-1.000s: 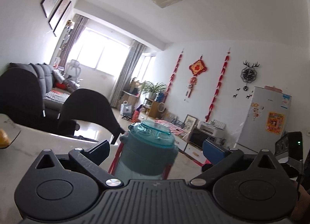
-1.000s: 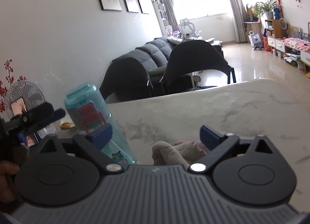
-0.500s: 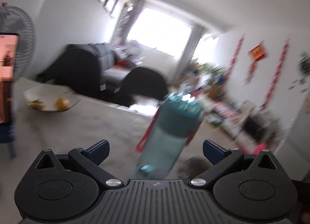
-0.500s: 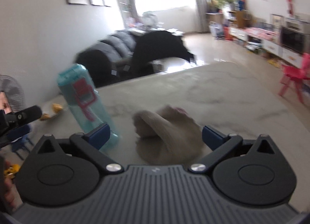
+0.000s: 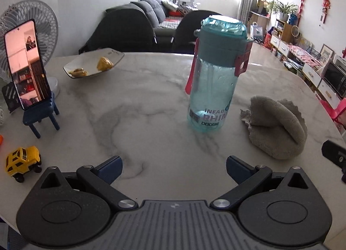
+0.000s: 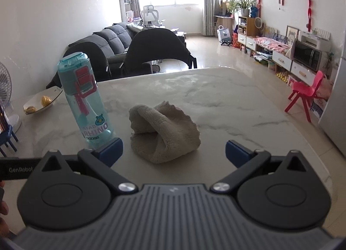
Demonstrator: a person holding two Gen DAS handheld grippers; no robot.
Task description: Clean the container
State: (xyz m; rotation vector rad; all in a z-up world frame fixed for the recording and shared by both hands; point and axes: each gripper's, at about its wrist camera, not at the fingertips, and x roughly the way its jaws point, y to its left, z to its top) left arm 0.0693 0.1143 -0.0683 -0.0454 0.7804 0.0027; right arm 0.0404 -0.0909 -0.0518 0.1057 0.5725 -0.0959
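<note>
Two wrist views of a marble table (image 5: 151,102) at one moment. The left wrist view alone shows a phone (image 5: 26,63) propped on a small blue chair-shaped stand (image 5: 41,115), a yellow toy car (image 5: 22,162) near the table's left edge, and most of a white fan (image 5: 28,18) behind the phone. The right wrist view alone shows a pink child's chair (image 6: 306,93) on the floor beyond the table, a microwave (image 6: 307,54) on a low cabinet, and, at its left edge, a black bar marked "GenRobot" (image 6: 19,168).

Both views show the teal water bottle (image 5: 215,76), standing upright on the table with its lid closed and a red strap hanging down its side; droplets cling inside its clear wall, and whether any liquid is in it cannot be told. A grey cloth (image 5: 276,128) lies crumpled just beside the bottle, apart from it. A shallow dish (image 5: 93,62) farther back holds a few yellow pieces of food.

The left gripper (image 5: 174,168) has its jaws spread wide and holds nothing, well short of the bottle. The right gripper (image 6: 174,151) likewise has its jaws spread, empty, with the cloth lying just ahead between the fingertips' lines.
</note>
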